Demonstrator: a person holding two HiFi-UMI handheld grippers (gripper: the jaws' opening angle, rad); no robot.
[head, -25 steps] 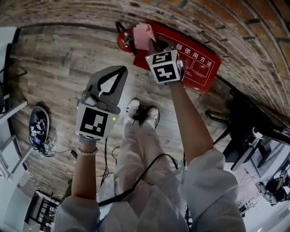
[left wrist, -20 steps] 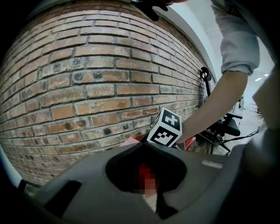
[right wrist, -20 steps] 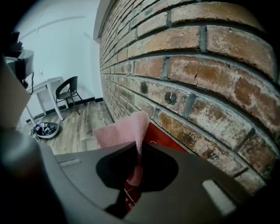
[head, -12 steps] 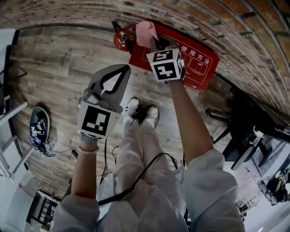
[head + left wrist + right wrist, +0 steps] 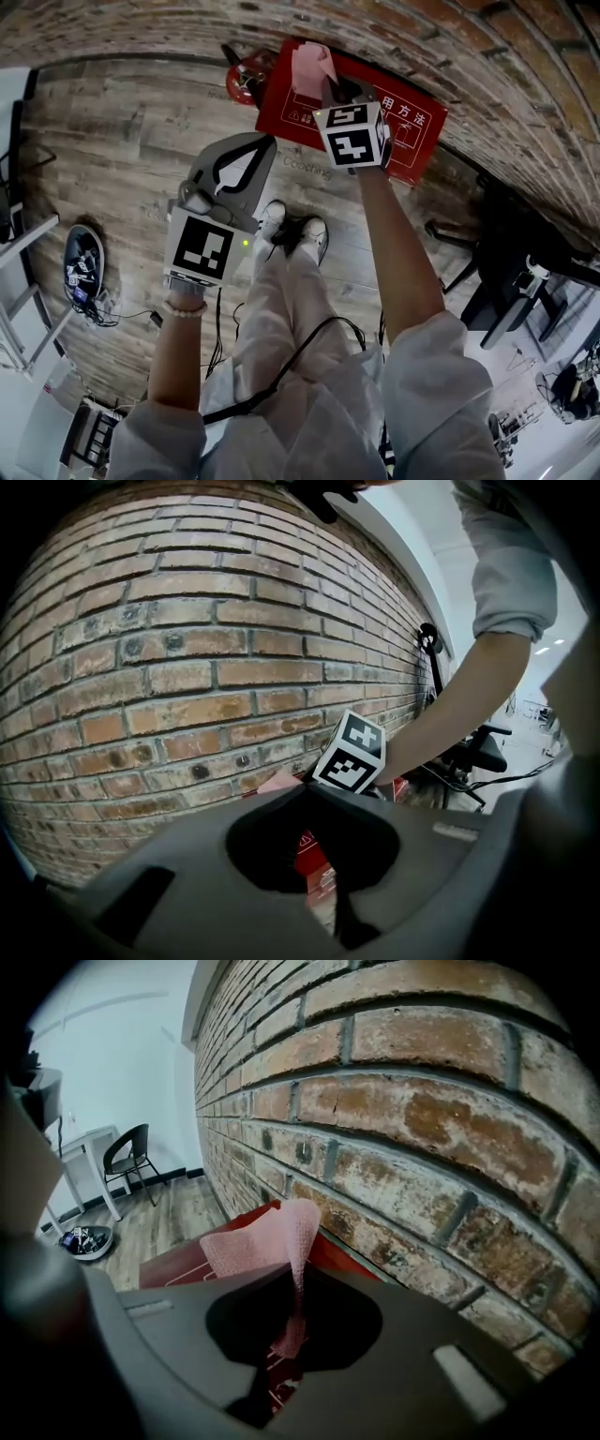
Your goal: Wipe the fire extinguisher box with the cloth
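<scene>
The red fire extinguisher box point(image 5: 412, 141) stands on the floor against the brick wall, with white print on its face. My right gripper point(image 5: 330, 92) is shut on a pink cloth point(image 5: 312, 64), which it holds against the box's upper left part. In the right gripper view the cloth point(image 5: 267, 1237) sticks up from the closed jaws over the box point(image 5: 183, 1262). My left gripper point(image 5: 263, 142) hangs shut and empty over the floor, to the lower left of the box. The left gripper view shows a strip of the box point(image 5: 314, 853) and the right gripper's marker cube point(image 5: 352, 754).
A red fire extinguisher point(image 5: 240, 77) lies just left of the box. The brick wall point(image 5: 450, 47) runs behind both. The person's shoes point(image 5: 295, 230) are on the wooden floor below the box. Dark furniture point(image 5: 525, 253) stands at the right, and a round object with cables point(image 5: 82, 264) at the left.
The right gripper with the cloth has shifted a little to the right and towards the wall, from the box's left edge onto its face. The left gripper has hardly moved.
</scene>
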